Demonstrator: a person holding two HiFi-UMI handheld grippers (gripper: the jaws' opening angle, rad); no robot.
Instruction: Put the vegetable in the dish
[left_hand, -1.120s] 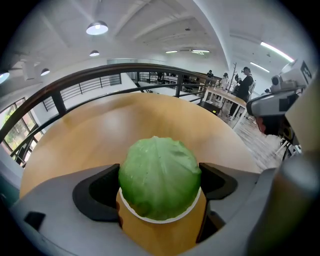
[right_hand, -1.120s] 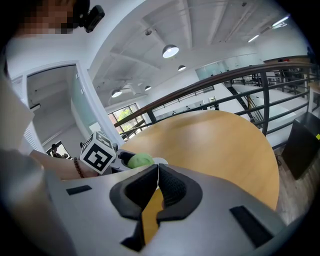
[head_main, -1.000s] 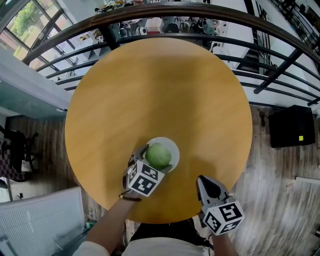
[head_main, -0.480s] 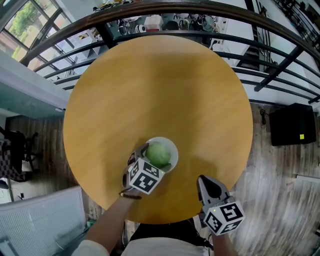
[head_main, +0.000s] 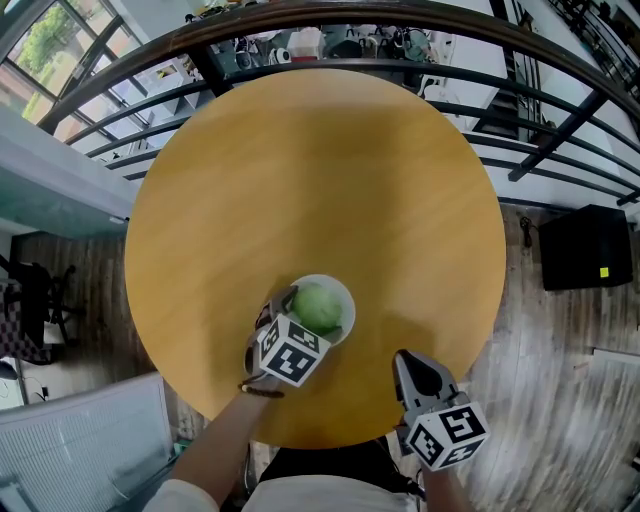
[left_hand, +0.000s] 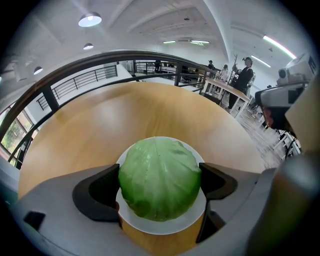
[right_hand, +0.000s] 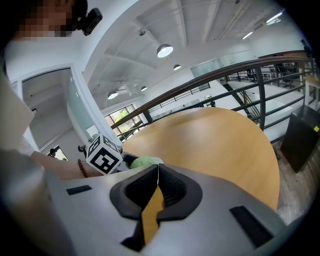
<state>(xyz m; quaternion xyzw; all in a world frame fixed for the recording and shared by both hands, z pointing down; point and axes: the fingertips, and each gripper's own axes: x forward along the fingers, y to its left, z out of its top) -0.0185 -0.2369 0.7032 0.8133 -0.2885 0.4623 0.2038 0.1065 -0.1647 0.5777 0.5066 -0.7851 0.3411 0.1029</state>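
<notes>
A round green cabbage (head_main: 317, 307) sits in a small white dish (head_main: 346, 296) on the near part of the round wooden table (head_main: 300, 170). My left gripper (head_main: 311, 316) reaches in from the near left, and its dark pads (left_hand: 102, 192) press against both sides of the cabbage (left_hand: 160, 175), which rests on the dish (left_hand: 165, 227). My right gripper (head_main: 411, 364) hovers over the table's near right edge. It is shut (right_hand: 158, 167) with nothing between its jaws, and points toward the cabbage (right_hand: 145, 161).
A dark curved railing (head_main: 300, 25) runs round the far side of the table. A black box (head_main: 585, 250) stands on the wooden floor to the right. The person's left forearm (head_main: 215, 445) crosses the table's near edge.
</notes>
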